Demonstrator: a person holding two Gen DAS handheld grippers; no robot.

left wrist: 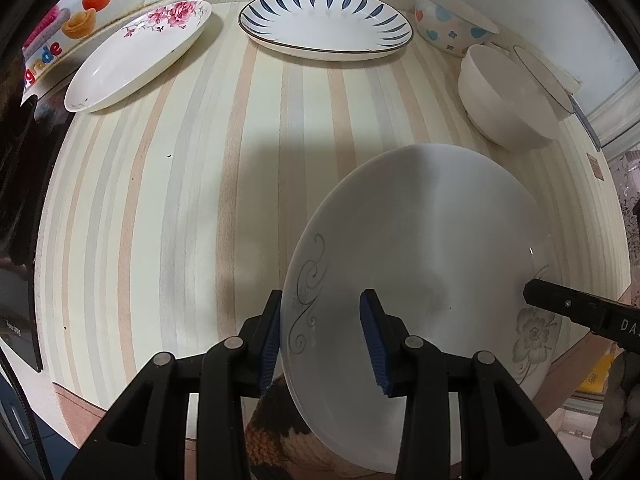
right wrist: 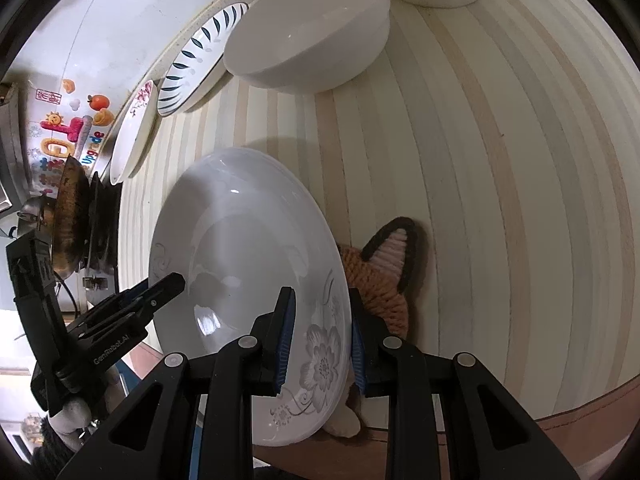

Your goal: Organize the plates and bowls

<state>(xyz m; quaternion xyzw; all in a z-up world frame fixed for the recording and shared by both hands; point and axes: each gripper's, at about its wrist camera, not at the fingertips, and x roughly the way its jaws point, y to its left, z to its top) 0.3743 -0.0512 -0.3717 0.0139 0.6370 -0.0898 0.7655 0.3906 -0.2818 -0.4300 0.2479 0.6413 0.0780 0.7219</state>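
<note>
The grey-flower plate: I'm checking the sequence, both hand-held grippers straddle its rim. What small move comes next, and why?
Probably lift it slightly and level: the grey-flower plate overhangs the table edge, with the left hand-held gripper and right hand-held gripper straddling opposite rims.

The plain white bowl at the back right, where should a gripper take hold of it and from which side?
Grip the plain white bowl by its rim, one finger inside and one outside the wall. It looks tipped, mouth facing partly sideways, so approach from the open side; the rounded outer wall offers no flat hold.
</note>
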